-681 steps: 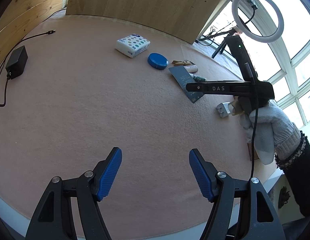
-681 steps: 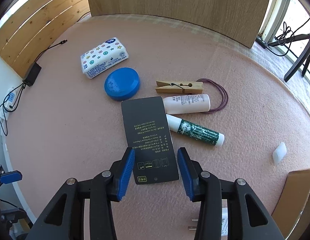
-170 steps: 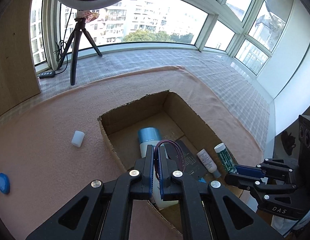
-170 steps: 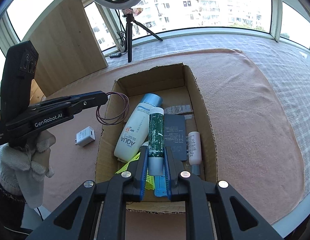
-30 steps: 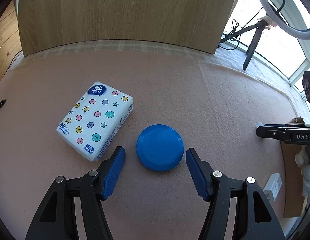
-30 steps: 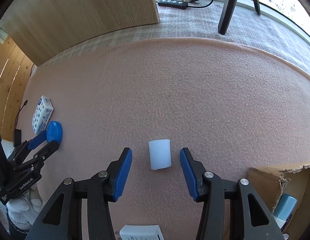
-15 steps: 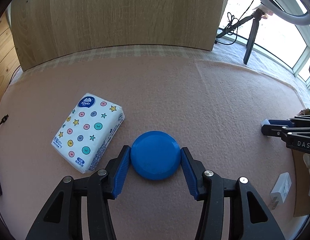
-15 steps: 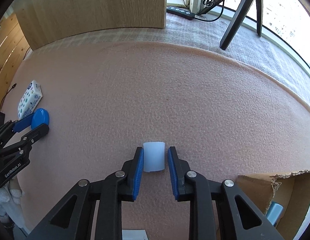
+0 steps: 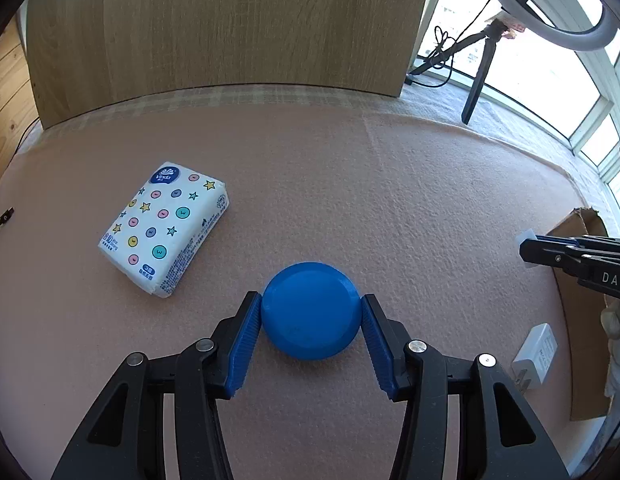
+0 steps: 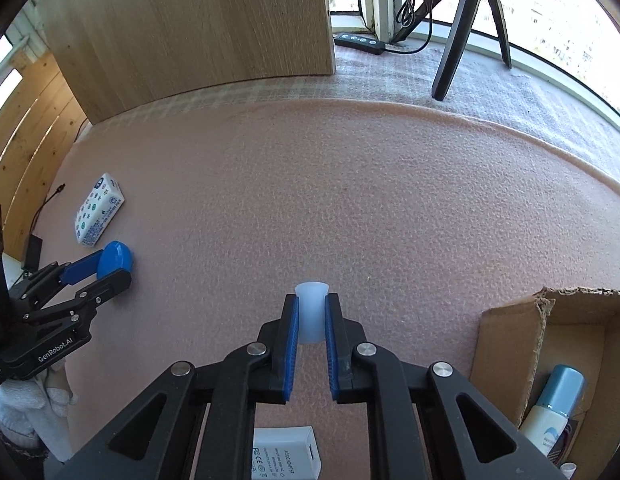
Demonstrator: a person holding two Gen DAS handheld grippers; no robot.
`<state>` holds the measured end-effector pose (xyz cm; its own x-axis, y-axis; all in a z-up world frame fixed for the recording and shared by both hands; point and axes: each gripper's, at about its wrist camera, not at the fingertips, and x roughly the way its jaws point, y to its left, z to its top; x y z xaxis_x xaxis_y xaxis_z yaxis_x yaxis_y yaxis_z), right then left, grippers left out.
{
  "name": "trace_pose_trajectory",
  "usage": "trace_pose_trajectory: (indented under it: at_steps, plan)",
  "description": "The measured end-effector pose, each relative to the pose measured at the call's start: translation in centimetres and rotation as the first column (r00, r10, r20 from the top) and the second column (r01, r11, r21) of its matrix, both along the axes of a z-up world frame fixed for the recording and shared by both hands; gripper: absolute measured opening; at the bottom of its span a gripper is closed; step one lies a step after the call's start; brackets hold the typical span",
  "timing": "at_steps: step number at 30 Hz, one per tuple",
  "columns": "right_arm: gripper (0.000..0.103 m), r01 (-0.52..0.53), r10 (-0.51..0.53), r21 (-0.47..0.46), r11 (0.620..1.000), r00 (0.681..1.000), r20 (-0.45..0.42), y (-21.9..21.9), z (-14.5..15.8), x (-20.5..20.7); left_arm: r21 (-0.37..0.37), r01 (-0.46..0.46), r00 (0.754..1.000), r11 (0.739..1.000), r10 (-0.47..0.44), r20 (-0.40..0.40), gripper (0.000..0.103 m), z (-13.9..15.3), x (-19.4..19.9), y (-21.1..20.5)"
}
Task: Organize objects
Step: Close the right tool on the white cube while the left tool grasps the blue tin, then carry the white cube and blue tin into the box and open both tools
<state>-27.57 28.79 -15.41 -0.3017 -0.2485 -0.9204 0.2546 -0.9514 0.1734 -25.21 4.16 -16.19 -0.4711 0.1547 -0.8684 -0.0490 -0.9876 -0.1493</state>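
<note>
Both tools have just closed on their targets.
Left tool (image 9: 312, 326) now clamps the blue lid (image 9: 309, 316), right tool (image 10: 311, 330) the white cap (image 10: 310, 312); next comes the cardboard box (image 10: 510, 344).

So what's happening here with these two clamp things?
A person is tidying small items off a pink mat into a cardboard box. The left gripper has closed on a round blue lid, and the right gripper is clamped on a small white cap. A tissue pack and a white charger lie on the mat. A blue-capped bottle is already in the box.
</note>
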Motion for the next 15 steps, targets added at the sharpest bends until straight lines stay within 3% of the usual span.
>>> trace_pose_trajectory:
  at_steps: [6, 15]
  plan:
    - [0.011, 0.032, -0.038, -0.102, 0.994, 0.998, -0.056, 2.5, 3.4, 2.8, 0.010, 0.030, 0.999, 1.000, -0.029, -0.038, 0.054, 2.3, 1.2, 2.0]
    - [0.011, 0.097, -0.120, -0.147, 0.984, 0.981, -0.156, 8.5, 8.0, 7.9, 0.034, 0.142, 0.984, 0.989, -0.137, -0.113, 0.054, 6.7, 2.4, 8.1]
